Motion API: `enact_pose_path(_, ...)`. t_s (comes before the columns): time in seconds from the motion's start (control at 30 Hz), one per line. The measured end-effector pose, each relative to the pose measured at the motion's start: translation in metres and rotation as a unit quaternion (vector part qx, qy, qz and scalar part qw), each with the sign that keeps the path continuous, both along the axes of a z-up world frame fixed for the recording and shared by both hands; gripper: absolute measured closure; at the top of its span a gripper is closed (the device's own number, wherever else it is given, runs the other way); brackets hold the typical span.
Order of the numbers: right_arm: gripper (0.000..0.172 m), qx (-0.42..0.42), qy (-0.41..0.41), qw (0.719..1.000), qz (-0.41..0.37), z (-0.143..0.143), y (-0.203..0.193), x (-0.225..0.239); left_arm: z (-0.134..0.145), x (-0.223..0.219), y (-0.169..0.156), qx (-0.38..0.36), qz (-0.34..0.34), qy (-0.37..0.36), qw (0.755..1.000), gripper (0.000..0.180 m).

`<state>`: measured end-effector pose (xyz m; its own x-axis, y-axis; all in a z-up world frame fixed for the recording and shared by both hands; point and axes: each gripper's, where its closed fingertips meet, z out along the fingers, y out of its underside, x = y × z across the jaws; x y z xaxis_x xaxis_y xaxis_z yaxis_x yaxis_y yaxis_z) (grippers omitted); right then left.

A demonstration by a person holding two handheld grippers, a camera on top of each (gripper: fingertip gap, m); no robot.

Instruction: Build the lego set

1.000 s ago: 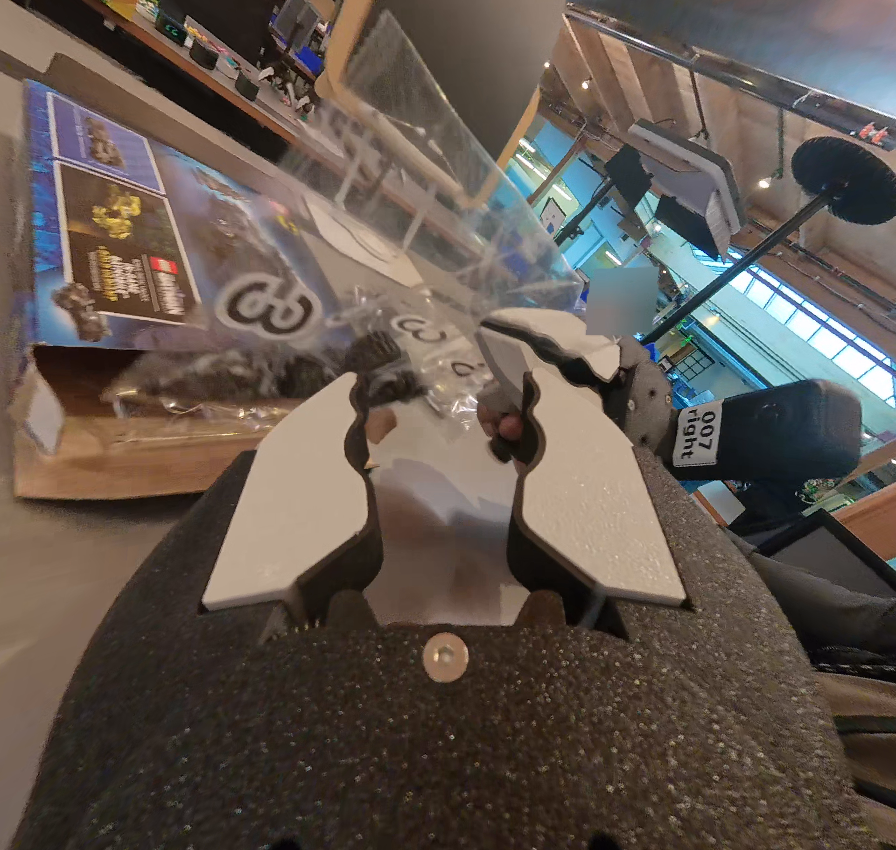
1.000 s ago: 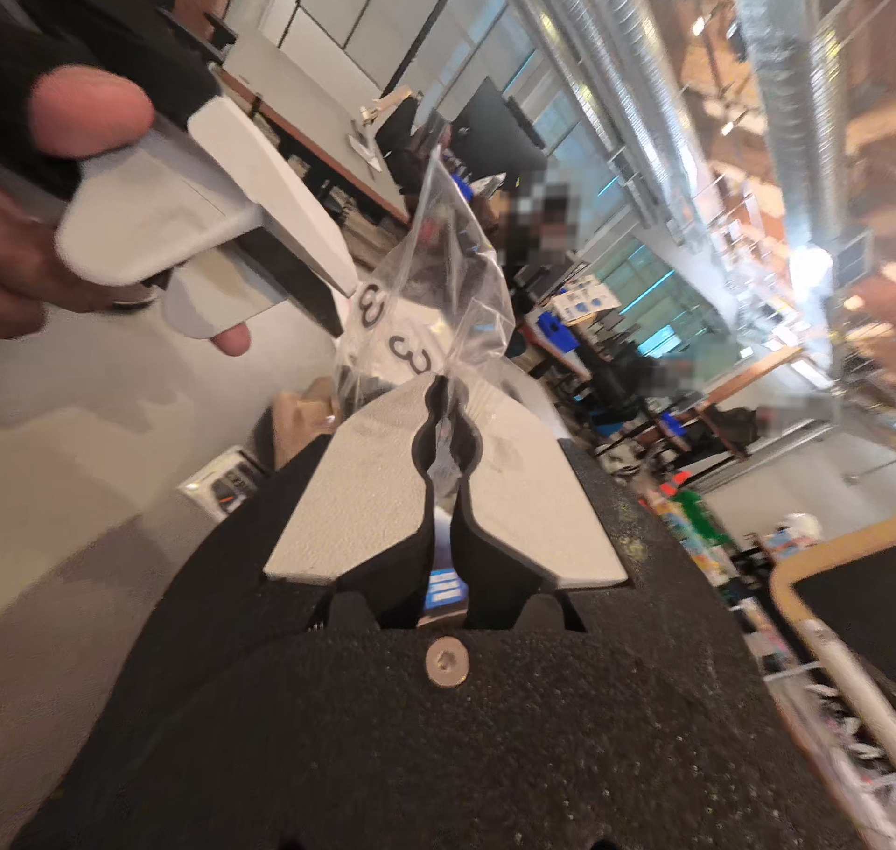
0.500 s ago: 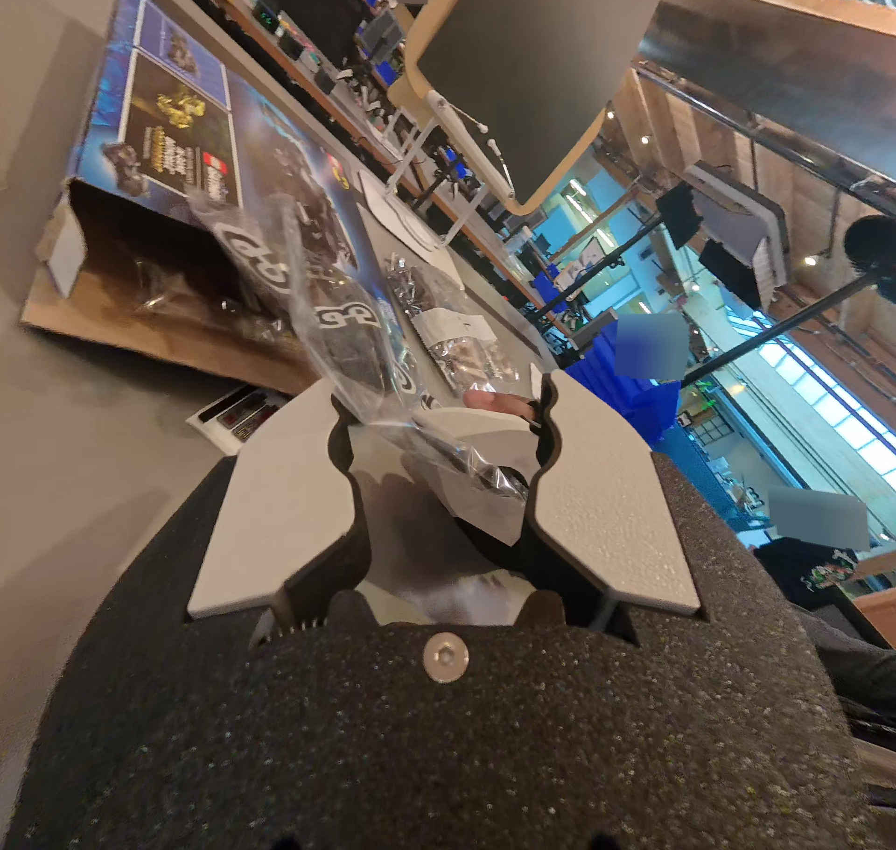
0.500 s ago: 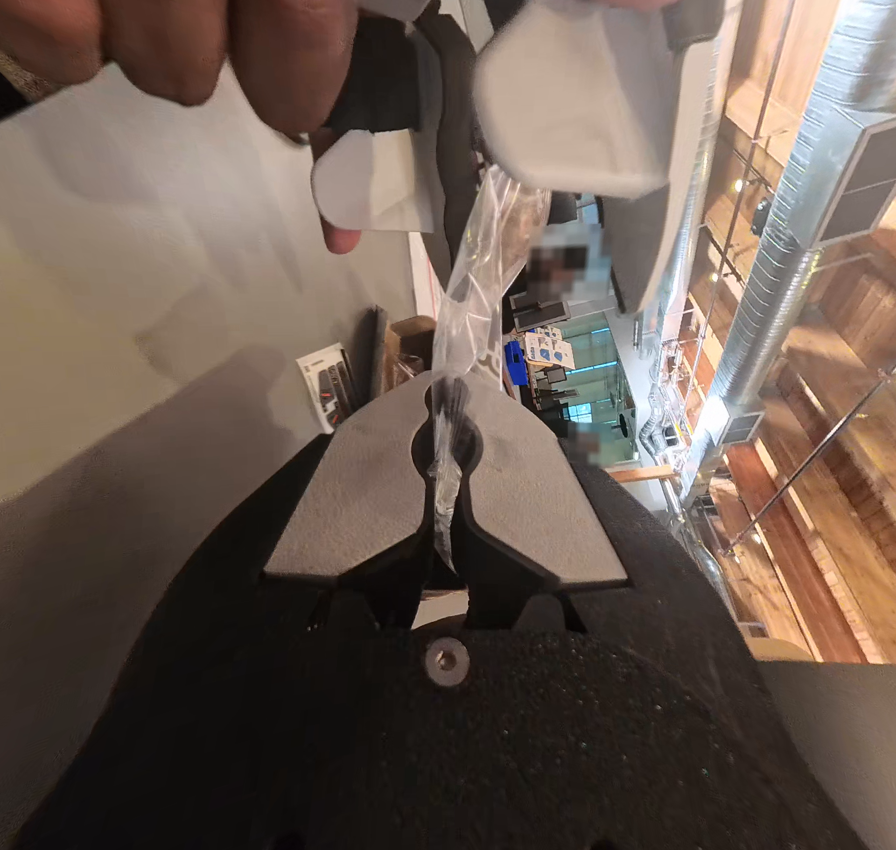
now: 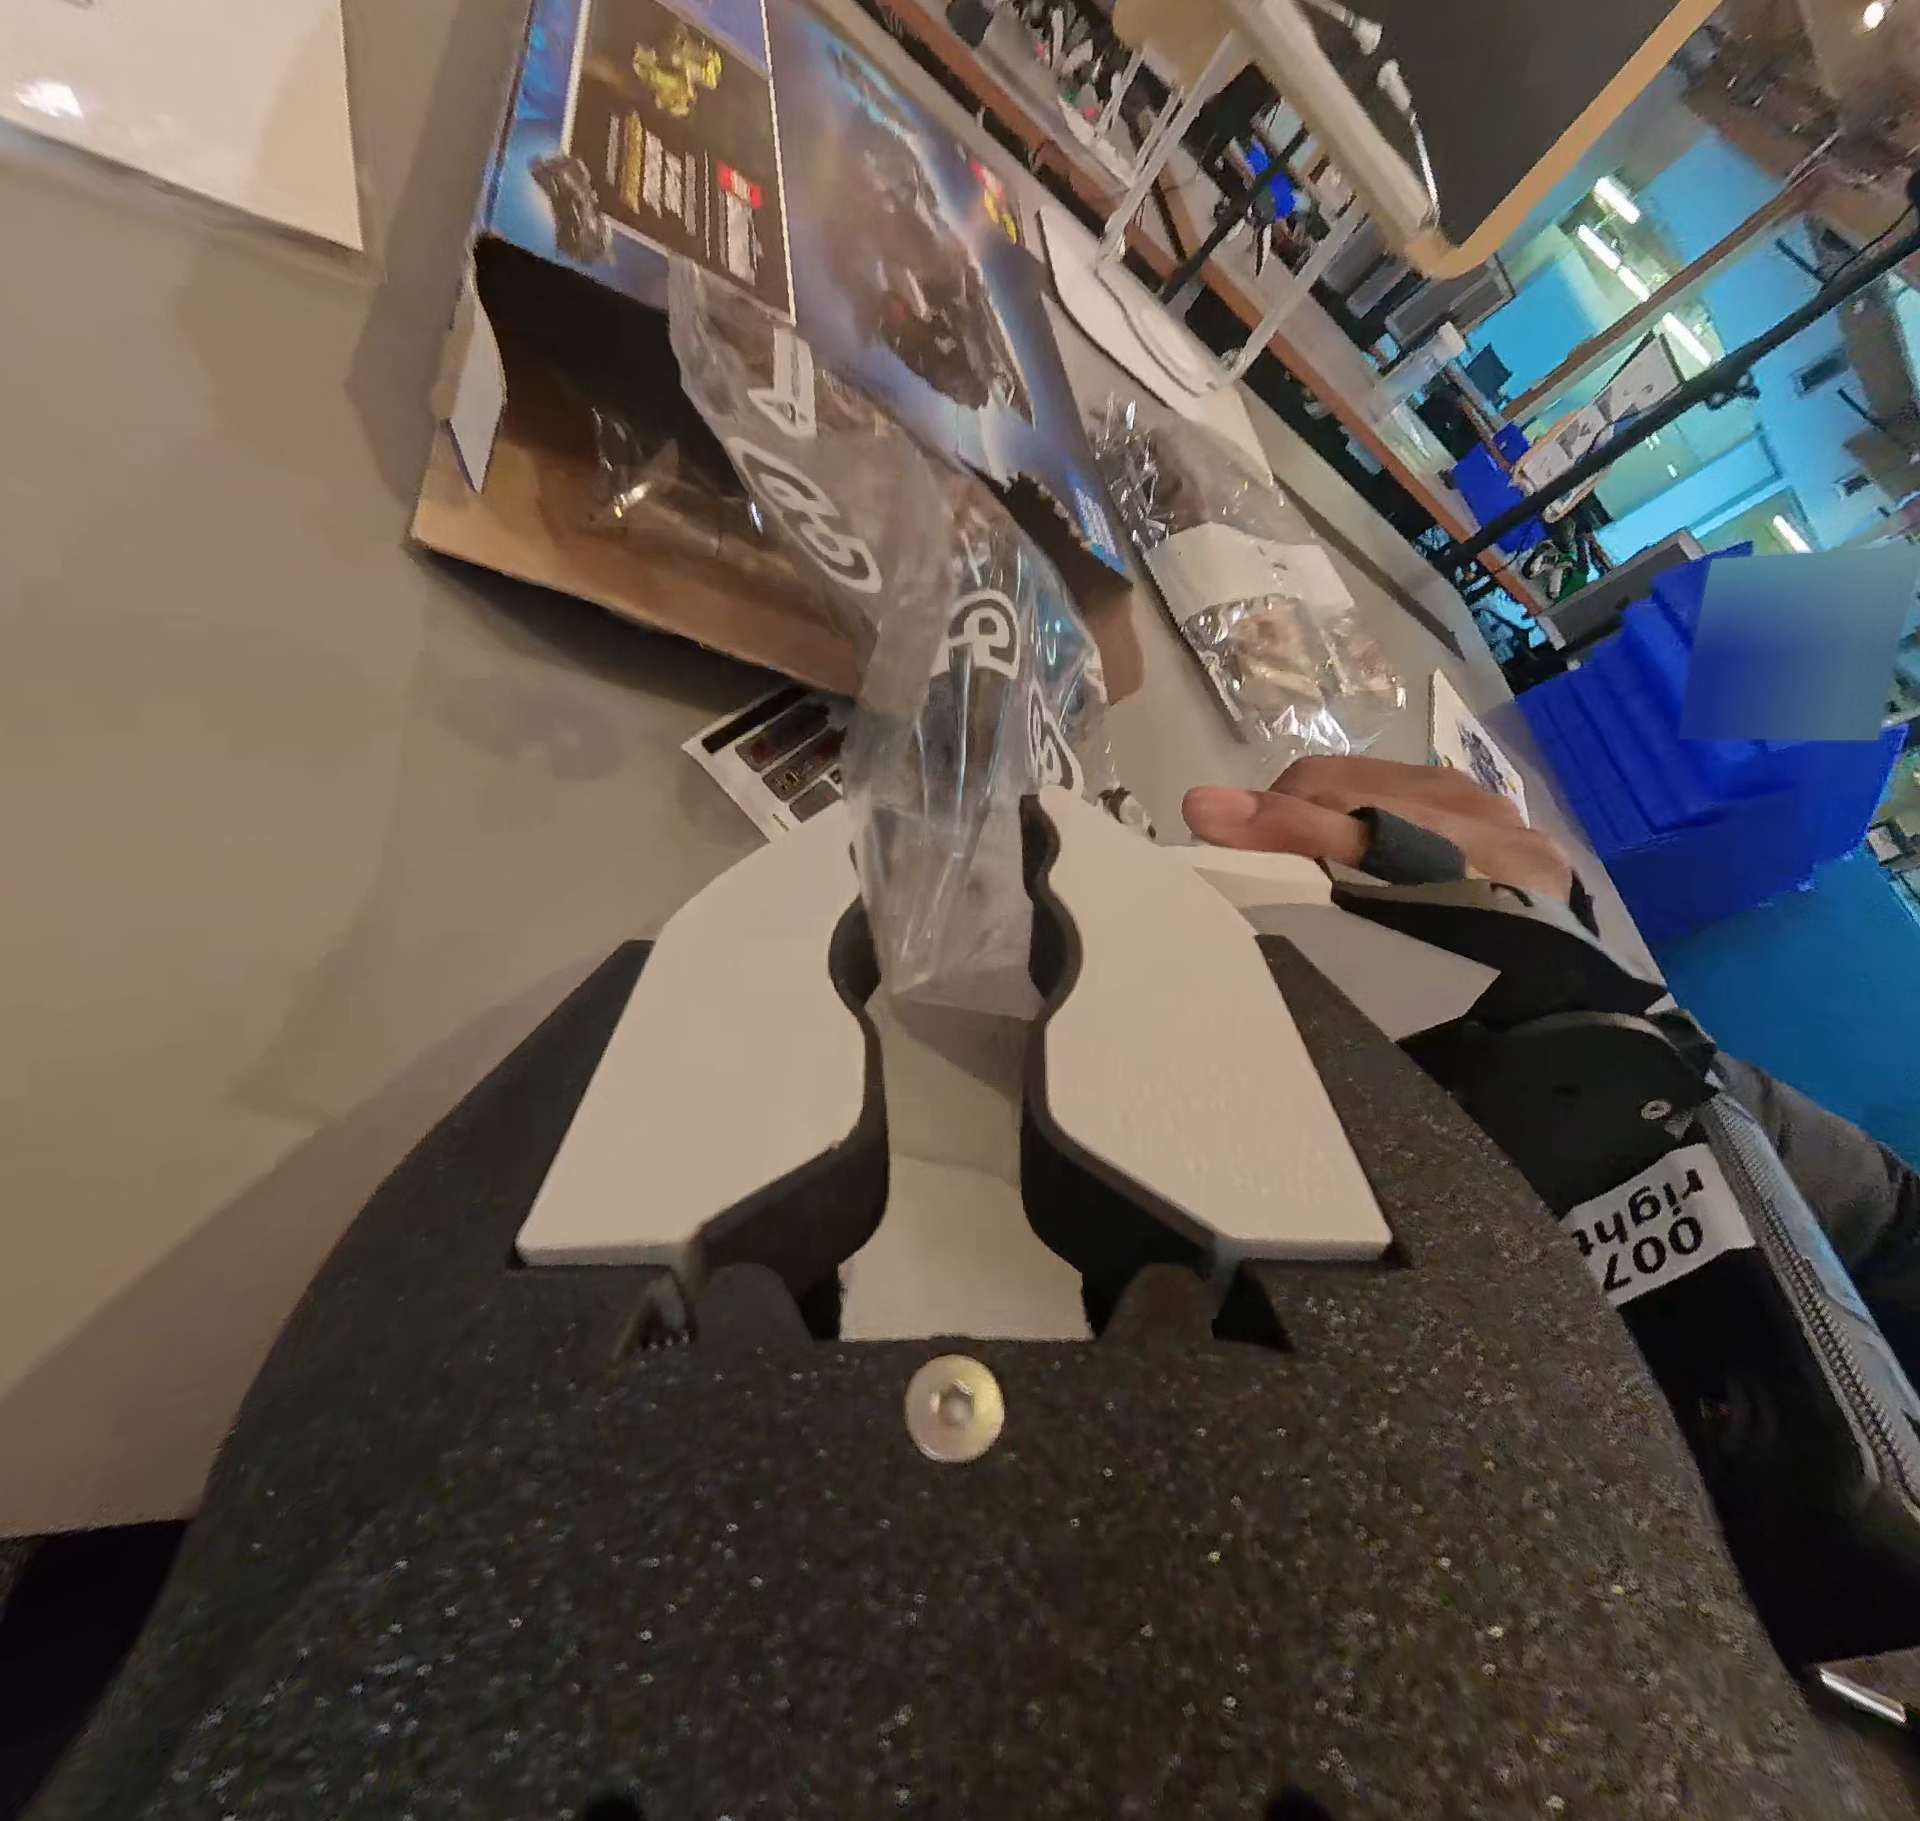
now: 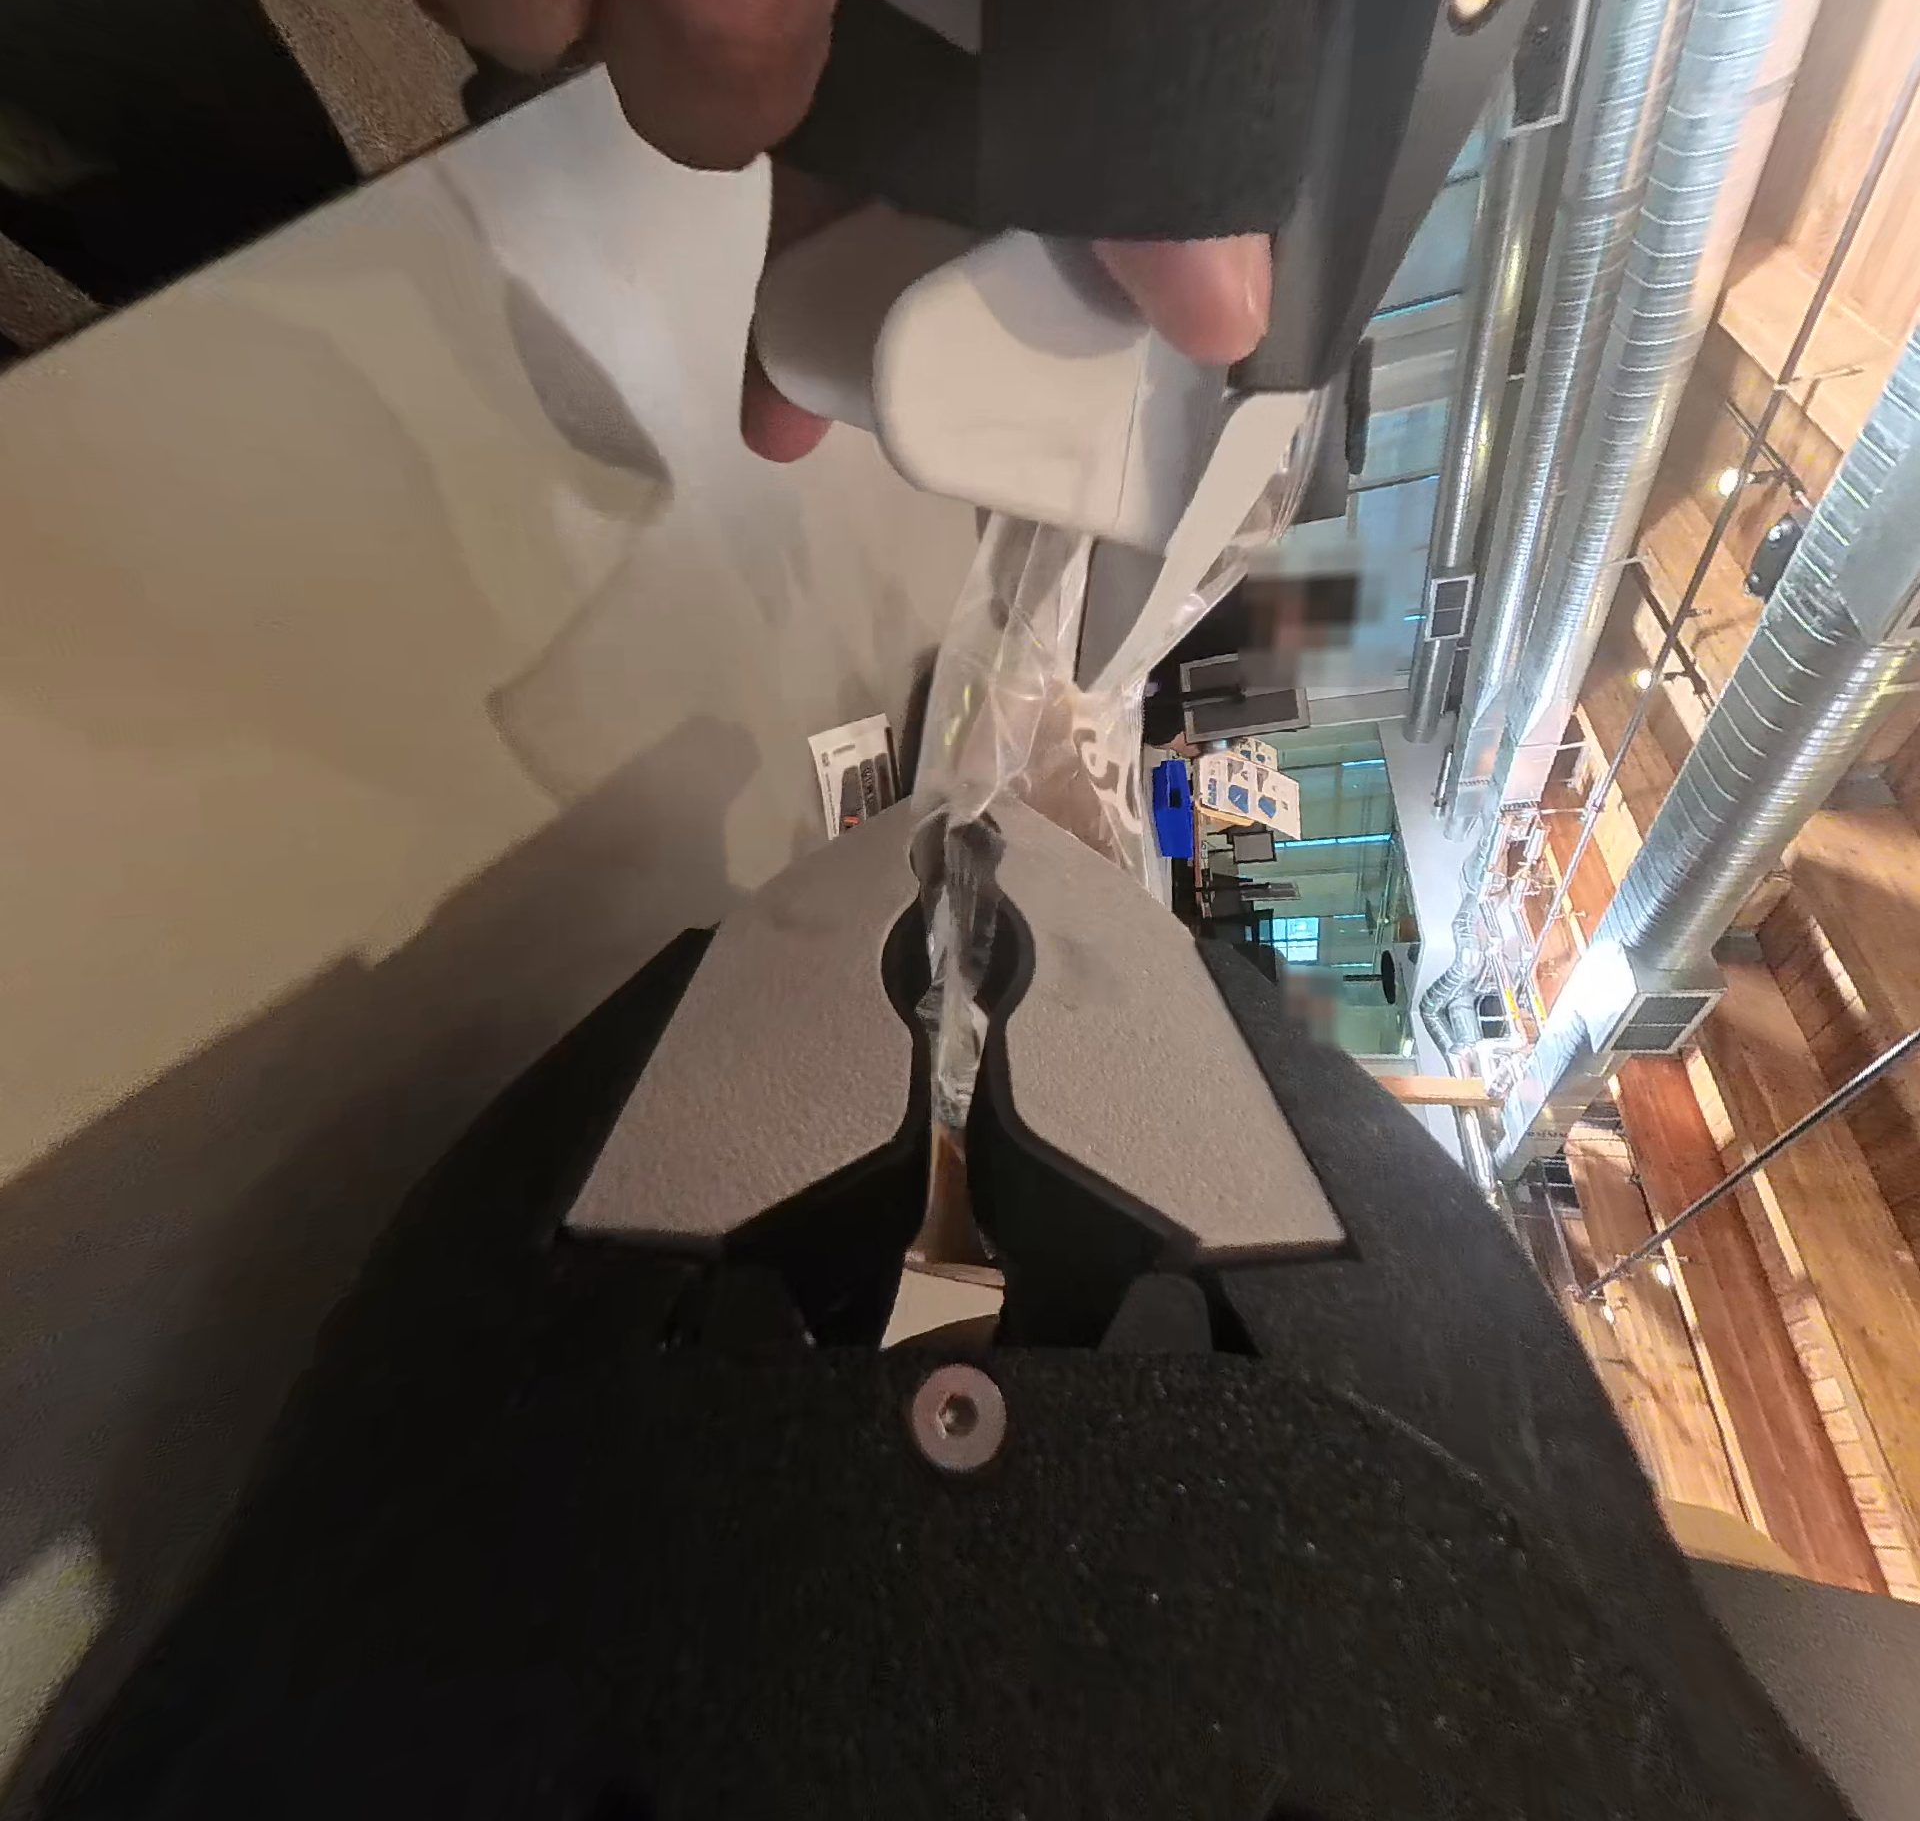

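Note:
A clear plastic bag [image 5: 966, 670] with white numerals and dark pieces inside hangs between my two grippers above the grey table [image 5: 208, 732]. My left gripper [image 5: 945, 836] is shut on one end of it, and the film fills the space between its fingers. My right gripper [image 6: 956, 836] is shut on a bunched edge of the same bag [image 6: 1018, 691]. In the right wrist view the left gripper [image 6: 1122, 545] sits just above, with the bag coming out from between its fingers. In the left wrist view the right gripper's body [image 5: 1558, 1044] and a gloved hand [image 5: 1382, 826] lie to the right; its fingers are hidden there.
An open blue toy box [image 5: 831, 161] lies behind the bag with more bags inside. Other bags of pieces [image 5: 1268, 628], a sticker sheet [image 5: 779, 753] and white paper [image 5: 177, 57] lie on the table. Blue bins [image 5: 1714, 784] and a chair [image 5: 1299, 36] stand beyond. The tips of both grippers are at nearly the same place.
My left gripper came in over the bag with its jaws wide, then narrowed them onto it. My right gripper stayed shut on the bag's edge throughout.

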<state>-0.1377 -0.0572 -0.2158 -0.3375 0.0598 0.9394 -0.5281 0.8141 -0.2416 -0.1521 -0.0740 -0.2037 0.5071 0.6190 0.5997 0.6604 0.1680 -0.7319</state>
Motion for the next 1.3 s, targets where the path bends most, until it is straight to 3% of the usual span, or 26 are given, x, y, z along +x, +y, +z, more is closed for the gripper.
enact_pose_path(0.27,0.171,0.018,0.002,1.000,0.020,-0.006,0.003,0.008,-0.012,0.010,0.005,-0.050,-0.050,-0.001,0.997,0.152)
enact_pose_path(0.53,0.171,0.019,0.007,1.000,0.004,-0.006,0.009,0.003,-0.011,0.001,0.011,-0.039,-0.053,0.009,0.998,0.167)
enact_pose_path(0.77,0.148,0.024,-0.005,0.998,-0.065,-0.007,0.027,-0.005,-0.011,-0.015,0.009,-0.057,-0.020,0.023,0.998,0.178)
enact_pose_path(0.9,0.141,-0.037,-0.054,0.991,-0.114,0.002,0.051,-0.005,-0.005,-0.022,0.014,-0.072,-0.021,0.029,0.997,0.178)
enact_pose_path(1.0,0.133,-0.122,-0.131,0.965,-0.192,0.005,0.081,-0.017,-0.004,-0.028,0.022,-0.070,-0.029,0.023,0.997,0.178)
enact_pose_path(1.13,0.117,-0.217,-0.241,0.900,-0.291,-0.007,0.116,-0.042,-0.002,-0.033,0.031,-0.052,-0.027,0.023,0.998,0.178)
enact_pose_path(1.3,0.108,-0.302,-0.354,0.829,-0.311,-0.014,0.125,-0.061,-0.003,-0.041,0.037,-0.039,-0.014,0.017,0.999,0.178)
